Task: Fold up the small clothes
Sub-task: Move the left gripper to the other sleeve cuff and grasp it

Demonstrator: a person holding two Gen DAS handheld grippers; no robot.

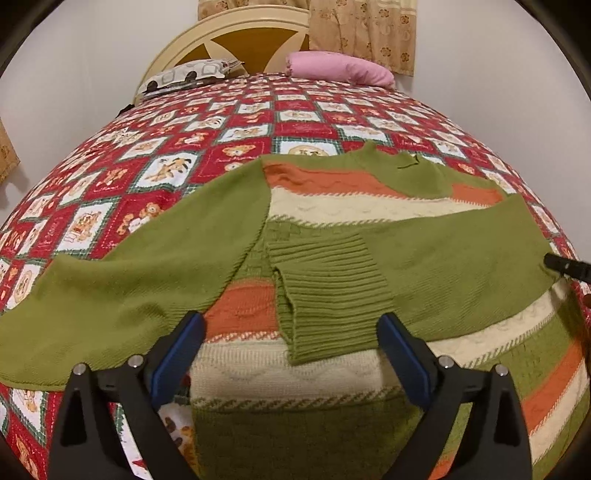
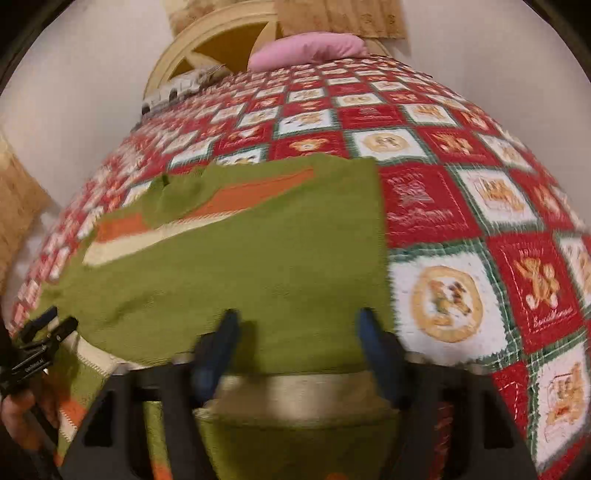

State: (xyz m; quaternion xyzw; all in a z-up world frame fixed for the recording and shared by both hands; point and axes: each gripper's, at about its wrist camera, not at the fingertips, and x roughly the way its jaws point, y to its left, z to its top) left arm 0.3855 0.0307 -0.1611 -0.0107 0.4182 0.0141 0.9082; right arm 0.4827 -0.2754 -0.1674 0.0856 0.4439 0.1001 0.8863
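Bed [image 1: 258,122], covered by a red-and-white checked quilt [image 1: 155,173] printed with bears; the quilt serves as the landmark for all positions below. Headboard [image 1: 229,37], cream with ochre panels, rises at the quilt's far edge, with a floral curtain [image 1: 362,29] hanging behind it.

Sweater [image 1: 332,221], green with orange and cream stripes, lies flat on the near half of the quilt, collar toward the far edge. Its left sleeve [image 1: 122,288] stretches out across the quilt toward the quilt's left side. Its right sleeve [image 1: 443,251] is folded inward over the sweater body, and the ribbed cuff [image 1: 325,295] rests on the striped front, near the quilt's near edge.

Pink pillow [image 1: 340,68] and patterned pillow [image 1: 184,75] lie side by side at the quilt's far edge, against the headboard.

Left gripper [image 1: 291,328] sits low over the sweater at the quilt's near edge; its blue-padded tongs stand wide, one on each side of the cuff, gripping nothing. Right gripper [image 2: 299,325] is over the folded sleeve toward the quilt's right side; the view is motion-blurred, but its tongs also show spread wide above the green knit, with no fabric between them.
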